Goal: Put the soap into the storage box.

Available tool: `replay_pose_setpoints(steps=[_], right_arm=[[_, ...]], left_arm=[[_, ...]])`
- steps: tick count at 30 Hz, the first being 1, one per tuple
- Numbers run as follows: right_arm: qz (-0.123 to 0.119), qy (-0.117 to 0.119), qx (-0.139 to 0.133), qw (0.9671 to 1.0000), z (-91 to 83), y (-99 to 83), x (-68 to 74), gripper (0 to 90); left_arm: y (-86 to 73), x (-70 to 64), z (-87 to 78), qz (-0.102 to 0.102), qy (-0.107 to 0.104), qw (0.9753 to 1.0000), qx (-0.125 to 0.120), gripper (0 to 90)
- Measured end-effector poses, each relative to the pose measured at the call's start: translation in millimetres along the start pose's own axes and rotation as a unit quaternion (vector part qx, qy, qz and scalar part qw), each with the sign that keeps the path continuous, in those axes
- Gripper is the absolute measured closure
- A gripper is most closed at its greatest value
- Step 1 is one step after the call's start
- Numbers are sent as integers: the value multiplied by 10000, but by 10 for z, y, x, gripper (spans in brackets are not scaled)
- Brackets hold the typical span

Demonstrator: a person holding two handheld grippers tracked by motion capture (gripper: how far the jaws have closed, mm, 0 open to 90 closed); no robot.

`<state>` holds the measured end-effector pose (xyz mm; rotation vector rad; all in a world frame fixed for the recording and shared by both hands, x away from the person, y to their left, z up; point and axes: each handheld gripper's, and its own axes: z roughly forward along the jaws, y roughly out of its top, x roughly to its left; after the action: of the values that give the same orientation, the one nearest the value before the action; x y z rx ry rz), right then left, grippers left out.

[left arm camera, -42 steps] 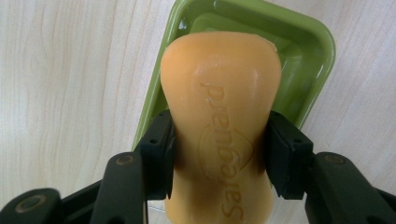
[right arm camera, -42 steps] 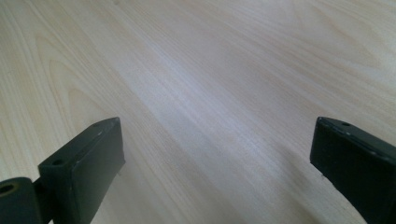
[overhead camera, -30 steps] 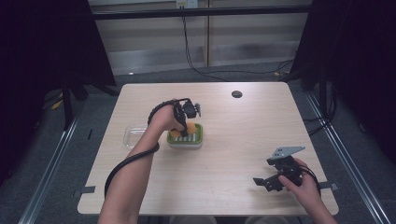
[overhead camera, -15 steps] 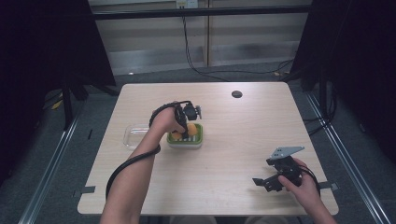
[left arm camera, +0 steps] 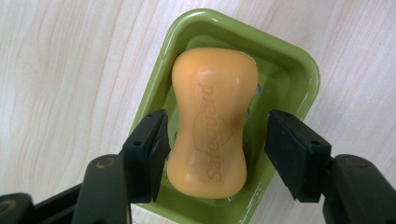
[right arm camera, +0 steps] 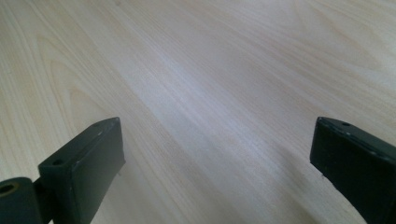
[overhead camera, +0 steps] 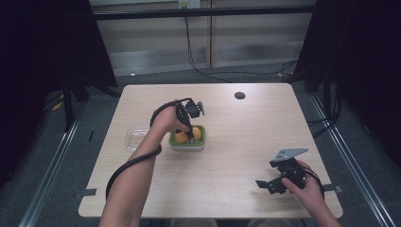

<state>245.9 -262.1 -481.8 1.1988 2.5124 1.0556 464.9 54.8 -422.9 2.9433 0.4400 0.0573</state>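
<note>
The big pale wooden table takes up the middle of the room, with a small dark round disc set into its far side. Over on the left part of the top there's a clear plastic lid-like tray, lying just beside the green rectangular plastic soap dish. The person's left forearm stretches in from the near edge, a black cable looping along it, and the left gripper points down into that dish. From the left gripper view, the dish sits at an angle on the wood, and in it lies the orange waisted bar of soap, lettering pressed into its upper face. The left gripper has its jaws spread, one on each side of the bar's narrow waist: the left one looks right up against the soap, though I can't be sure it touches, and the right one stands off with a clear gap. Down at the near right corner, well apart from all that, the right gripper rests low in the person's hand, grey plate on top. Its own view shows the right gripper with jaws spread wide over bare wood grain.
</note>
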Motion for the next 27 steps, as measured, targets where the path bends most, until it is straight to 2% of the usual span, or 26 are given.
replay_pose_setpoints(steps=[3,4,5,6,7,8,10,15,16,17,18,19,20,21,22,23,24,25,27], right_arm=[[-22,15,-20,10000,-2,11,0,26],[-36,12,-22,10000,-1,14,-1,27],[-21,11,-22,10000,1,16,2,26],[-13,17,-33,10000,4,17,5,27],[-31,32,-23,10000,9,16,7,26],[-69,30,-25,10000,14,15,4,26],[-73,35,-32,10000,12,12,1,26],[-63,39,-8,10000,11,22,12,26],[-67,36,-18,10000,16,21,16,26],[-72,28,-2,10000,16,24,19,26],[-66,35,-3,10000,16,25,21,26],[-77,21,14,10000,16,27,22,26],[-84,24,11,10000,19,28,22,26],[-78,41,-14,10000,22,28,22,26],[-84,70,-18,9999,24,29,21,27],[-97,72,-22,9999,26,30,22,26],[-87,76,-20,9999,26,31,26,26],[-96,43,6,9999,23,35,30,26],[-109,49,-2,9999,23,38,28,26]], left_arm=[[-29,-9,-21,-149,28,9998,-107,375],[-38,-6,-41,-177,-68,9998,-84,372],[-53,-16,-42,-247,-24,9995,-177,363],[-62,-3,-67,-237,-127,9995,-155,352],[-79,-18,-72,-310,-62,9992,-254,341],[-95,-14,-86,-287,-38,9991,-300,334],[-130,-29,-100,-488,-102,9980,-381,321],[-222,-37,-149,-614,-198,9970,-426,296],[-243,-60,-134,-751,-173,9954,-562,294],[-259,-66,-139,-786,-215,9952,-549,289],[-276,-77,-136,-775,-186,9952,-560,285],[-292,-69,-147,-648,-192,9964,-504,278],[-308,-96,-136,-818,-175,9944,-647,269],[-324,-96,-135,-790,-212,9944,-674,258],[-342,-115,-121,-888,-241,9930,-744,247],[-359,-109,-124,-784,-255,9945,-643,245],[-376,-124,-110,-783,-195,9946,-660,240],[-393,-130,-106,-738,-223,9949,-649,236],[-427,-150,-98,-785,-249,9941,-703,225]])
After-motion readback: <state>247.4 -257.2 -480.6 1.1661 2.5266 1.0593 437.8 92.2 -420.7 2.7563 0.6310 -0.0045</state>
